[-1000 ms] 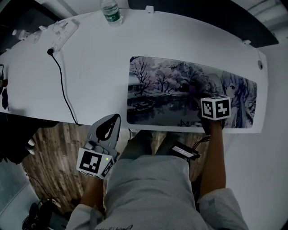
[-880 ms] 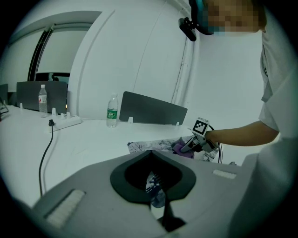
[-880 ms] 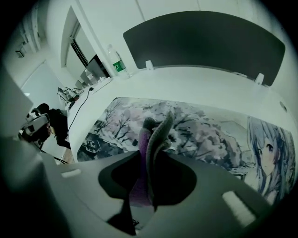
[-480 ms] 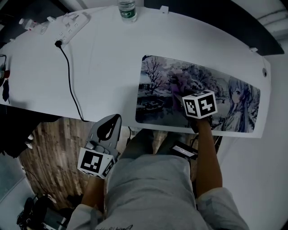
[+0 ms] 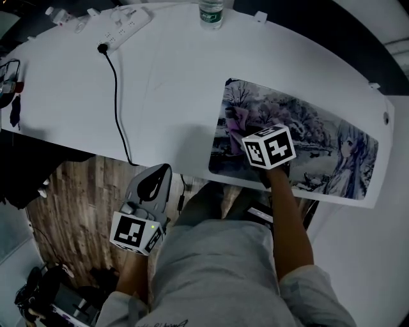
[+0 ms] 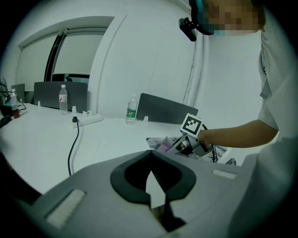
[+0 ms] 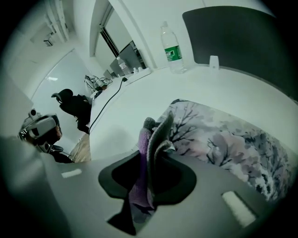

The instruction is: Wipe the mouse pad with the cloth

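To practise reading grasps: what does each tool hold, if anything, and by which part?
The right tool pinches the cloth by a bunched fold, its end sticking out past the jaws. The left tool is shut on nothing.

Head view overhead; gripper views low, near; bottle (image 5: 211,14) shared

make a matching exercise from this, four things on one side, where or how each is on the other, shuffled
1 cloth
2 water bottle
3 power strip
4 left gripper

a upright at the table's far edge
b off the table, jaws together
c clamped in the right gripper, over the mouse pad
d black cable plugged in

Pairs: 1c, 2a, 3d, 4b
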